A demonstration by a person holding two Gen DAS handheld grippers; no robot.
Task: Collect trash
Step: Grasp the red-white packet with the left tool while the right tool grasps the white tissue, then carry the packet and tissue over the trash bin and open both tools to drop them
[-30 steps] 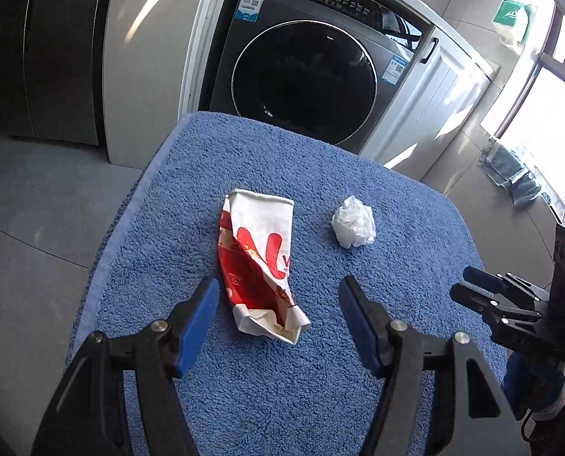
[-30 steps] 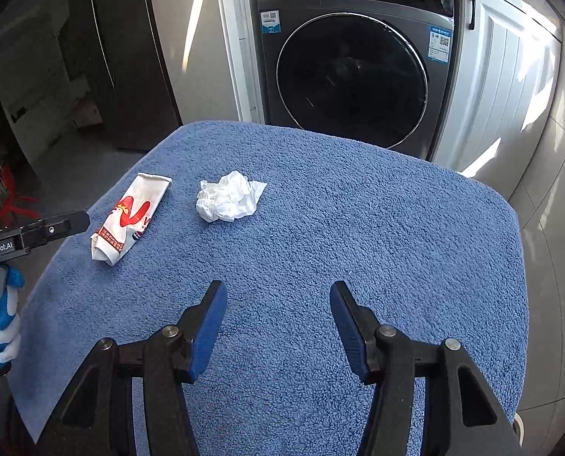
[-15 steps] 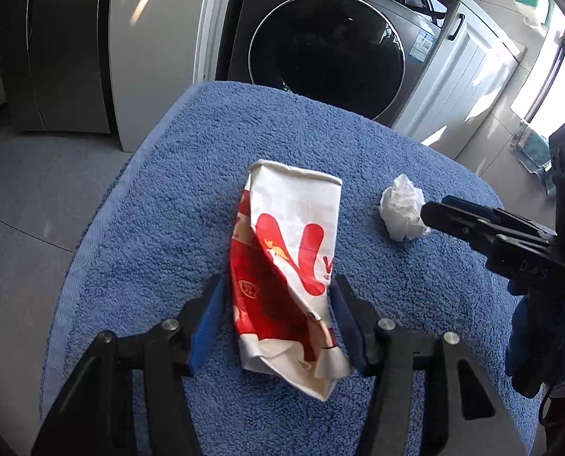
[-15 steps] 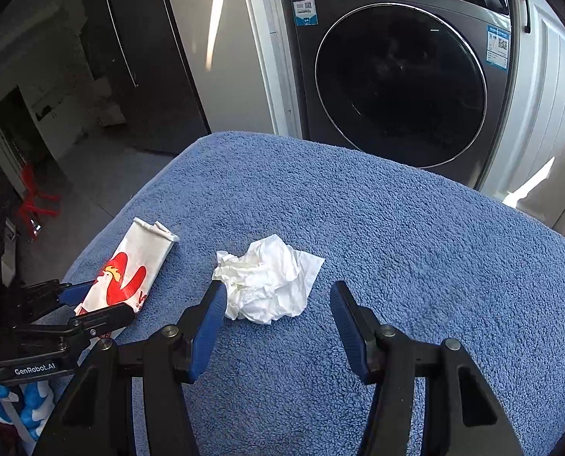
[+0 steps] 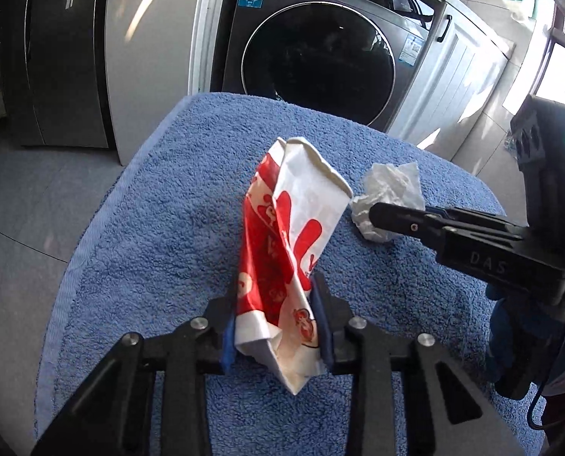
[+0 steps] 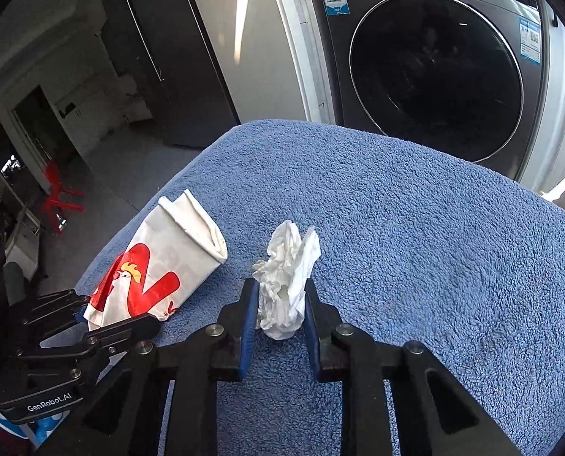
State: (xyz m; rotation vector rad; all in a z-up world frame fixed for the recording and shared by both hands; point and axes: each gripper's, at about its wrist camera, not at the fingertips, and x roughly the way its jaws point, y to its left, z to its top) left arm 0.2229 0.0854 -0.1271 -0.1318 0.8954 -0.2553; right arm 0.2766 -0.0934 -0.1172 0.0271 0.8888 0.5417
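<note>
A red and white paper food bag [image 5: 290, 250] is pinched at its lower end by my left gripper [image 5: 276, 326], which is shut on it; the bag tilts up off the blue towel [image 5: 160, 228]. It also shows in the right wrist view [image 6: 157, 266], with the left gripper [image 6: 92, 323] at its near end. A crumpled white tissue [image 6: 286, 285] stands between the blue pads of my right gripper [image 6: 278, 319], which is shut on it. In the left wrist view the tissue [image 5: 388, 193] sits at the tip of the right gripper [image 5: 381, 216].
The blue towel [image 6: 434, 247] covers a raised surface. Behind it stands a dark front-loading washing machine [image 5: 320, 60], with white cabinets [image 5: 461, 76] to the right and a dark fridge [image 5: 54, 57] to the left. A red stool [image 6: 58, 197] stands on the floor far left.
Both grippers have moved forward and closed: the left on the paper bag, lifting its far end, the right on the tissue, which was loose between open fingers before.
</note>
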